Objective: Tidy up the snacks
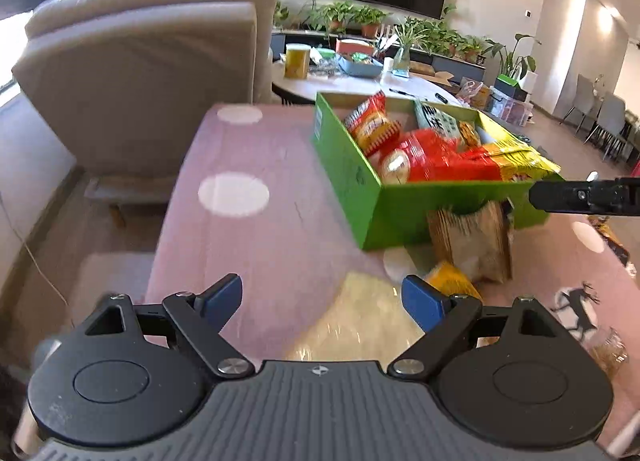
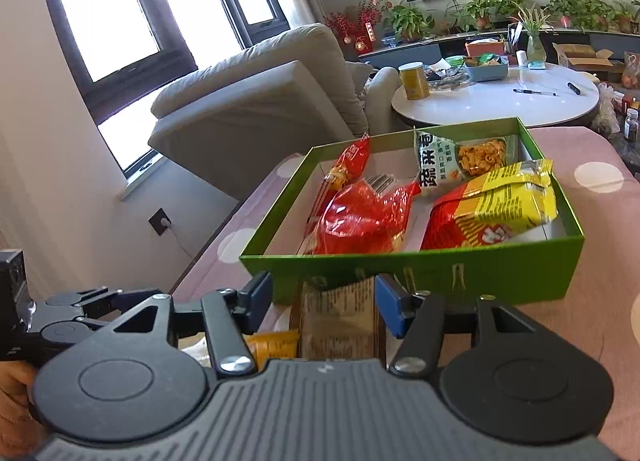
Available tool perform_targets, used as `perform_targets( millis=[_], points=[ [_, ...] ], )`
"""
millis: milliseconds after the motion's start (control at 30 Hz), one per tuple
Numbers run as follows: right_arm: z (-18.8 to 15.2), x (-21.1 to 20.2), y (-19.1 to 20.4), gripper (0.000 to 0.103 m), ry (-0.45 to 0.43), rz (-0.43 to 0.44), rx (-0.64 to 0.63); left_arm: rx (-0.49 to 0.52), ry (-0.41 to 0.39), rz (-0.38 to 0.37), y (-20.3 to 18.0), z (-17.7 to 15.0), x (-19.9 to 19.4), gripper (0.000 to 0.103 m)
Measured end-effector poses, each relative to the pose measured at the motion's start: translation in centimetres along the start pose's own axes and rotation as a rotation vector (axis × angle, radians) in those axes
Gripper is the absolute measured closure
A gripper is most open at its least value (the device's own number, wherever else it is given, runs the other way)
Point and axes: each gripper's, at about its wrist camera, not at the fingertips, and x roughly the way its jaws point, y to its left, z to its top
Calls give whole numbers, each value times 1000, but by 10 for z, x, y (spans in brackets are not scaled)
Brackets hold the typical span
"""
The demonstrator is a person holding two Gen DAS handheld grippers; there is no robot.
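Note:
A green box (image 1: 352, 177) (image 2: 500, 273) stands on the pink dotted tablecloth (image 1: 260, 245) and holds red packets (image 2: 360, 217), a yellow packet (image 2: 504, 201) and a green-and-white one (image 2: 440, 161). A brown packet (image 1: 472, 237) (image 2: 340, 313) leans upright against the box's front wall. My right gripper (image 2: 324, 299) brackets it with its jaws apart; a gap shows beside the left pad. An orange packet (image 1: 452, 281) (image 2: 272, 345) lies beside the brown one. My left gripper (image 1: 322, 297) is open over a pale clear packet (image 1: 360, 325), with nothing between its pads.
A beige armchair (image 1: 152, 73) (image 2: 256, 109) stands beyond the table's left edge. Behind the box is a round white table (image 2: 496, 101) with a yellow can (image 2: 414, 81), a blue tray and pens. Potted plants and a dark TV line the far wall.

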Motion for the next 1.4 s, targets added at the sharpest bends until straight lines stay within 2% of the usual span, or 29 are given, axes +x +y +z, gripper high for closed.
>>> perform_targets(
  millis=[100,233,333,400,533,700,767,867,1100,1400],
  points=[
    [-6,-4,2,48,3,1,6,-31,32,-46,3,-12,-3,17],
    [-11,-8,5,47,8,0,8,-67,26,-67,2,-21,-7,18],
    [-15,-12,7,47,12,0,7,-89,53,-116,-6,-21,-7,25],
    [-18,-14,8,47,14,-2,6,-86,78,-143,-19,-20,-3,25],
    [-23,-19,6,47,12,-14,15,-14,101,-149,-55,-22,5,25],
    [-25,-25,1,47,3,-38,31,64,154,-245,-95,-24,9,26],
    [-26,-28,-1,47,-1,-40,33,94,151,-267,-104,-26,7,26],
    [-28,-33,-2,47,-4,-42,34,104,135,-247,-104,-26,3,26],
    [-33,-33,-4,47,14,-20,43,45,130,-186,-87,-21,10,29],
    [-35,-21,-2,47,72,18,82,3,86,-201,-76,-16,-1,31]
  ],
)
